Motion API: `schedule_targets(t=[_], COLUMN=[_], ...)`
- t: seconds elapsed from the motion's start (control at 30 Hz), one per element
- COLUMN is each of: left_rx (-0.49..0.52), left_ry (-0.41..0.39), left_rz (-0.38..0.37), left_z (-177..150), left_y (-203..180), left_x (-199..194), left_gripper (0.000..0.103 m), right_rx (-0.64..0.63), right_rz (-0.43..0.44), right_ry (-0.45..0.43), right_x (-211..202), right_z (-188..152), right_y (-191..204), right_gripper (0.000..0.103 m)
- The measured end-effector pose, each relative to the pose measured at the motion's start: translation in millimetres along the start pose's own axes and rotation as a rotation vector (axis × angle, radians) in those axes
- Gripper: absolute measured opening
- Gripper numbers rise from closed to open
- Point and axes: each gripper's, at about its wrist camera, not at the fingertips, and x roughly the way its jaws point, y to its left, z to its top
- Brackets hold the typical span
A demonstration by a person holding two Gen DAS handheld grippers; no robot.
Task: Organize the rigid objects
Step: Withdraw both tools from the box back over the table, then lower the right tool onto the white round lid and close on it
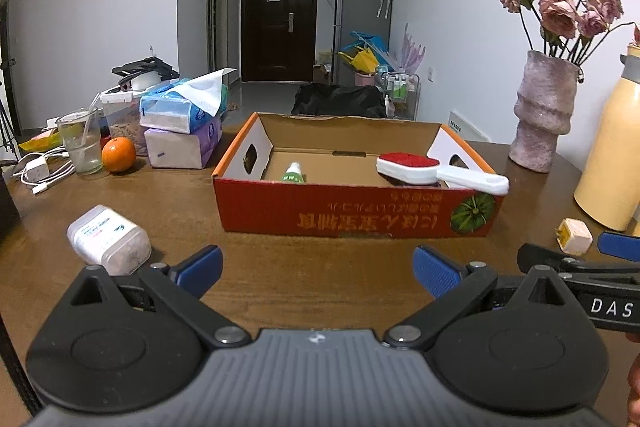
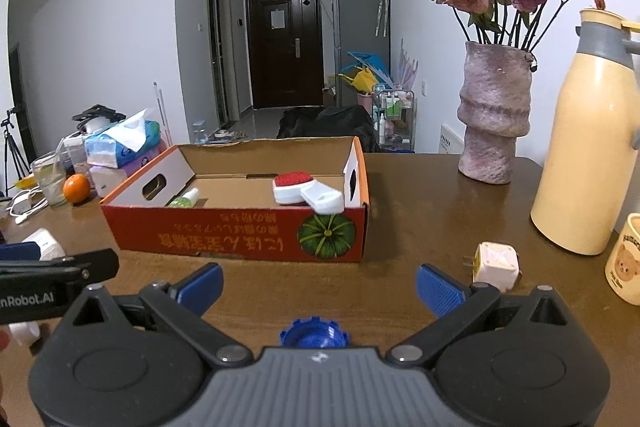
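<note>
A: Status on your left gripper (image 1: 318, 267)?

B: Your jaws are spread wide with nothing between the blue pads, low over the brown table (image 1: 280, 267). The red cardboard box (image 1: 352, 207) sits dead ahead at 12 o'clock, open side up.

A: What's in the box?

B: A white brush with a red pad (image 1: 436, 171) is at its right end, with the handle poking over the front wall at about 1 o'clock. A small green-and-white bottle (image 1: 294, 173) lies on the box floor, near the left side.

A: Loose items?

B: A clear plastic jar with a white label (image 1: 108, 241) lies on its side at your 10 o'clock, just beside your left finger. A small white plug adapter (image 1: 574, 235) sits at 2 o'clock, on the table right of the box.

A: And the right gripper (image 2: 320, 287)?

B: Same, your jaws are wide apart and hold nothing. From that camera the box is at 11 o'clock. The plug adapter (image 2: 496, 265) is at 1 o'clock, close against your right finger; whether it touches I cannot tell. A blue toothed cap (image 2: 314, 333) sits on the table between the fingers, right at the gripper body.

A: Anything nearby?

B: A pink vase (image 2: 494, 115) and a cream flask (image 2: 584, 147) at 2 o'clock, and a mug (image 2: 626, 267) at 3. An orange (image 1: 118, 155), a glass (image 1: 82, 143) and tissue packs (image 1: 184, 131) lie far left.
</note>
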Motion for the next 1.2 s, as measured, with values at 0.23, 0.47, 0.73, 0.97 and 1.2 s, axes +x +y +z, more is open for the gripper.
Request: schedule_targets(t=[0.23,0.47,0.73,0.97,1.2], left_rx=[0.015,0.021,0.037,0.045,0.037], left_ry=[0.003,0.023,0.058,0.075,0.083], left_rz=[-0.023,-0.037,-0.037,-0.034,-0.031], left_z=[-18.0,-33.8,-54.8,-68.9,-79.3], left_y=[2.8,7.1,8.8,11.3,17.8], left_x=[-29.7,-49.0,-62.5,-74.8,-86.5], left_gripper=[0.103,0.103,0.103,0.103,0.103], right_rx=[-0.010,-0.026,-0.037,-0.037,-0.040], right_rz=[0.007,-0.001,-0.002,0.019,0.026], right_ry=[0.002,0.047,0.088,0.137,0.179], right_x=[-26.1,-48.6,-74.3,-87.8,-98.9], right_z=[-18.5,-49.6,-77.7,-99.1,-119.0], right_y=[0.1,-2.5,-5.9,-5.8,-3.3], right_gripper=[0.103,0.103,0.103,0.099,0.095])
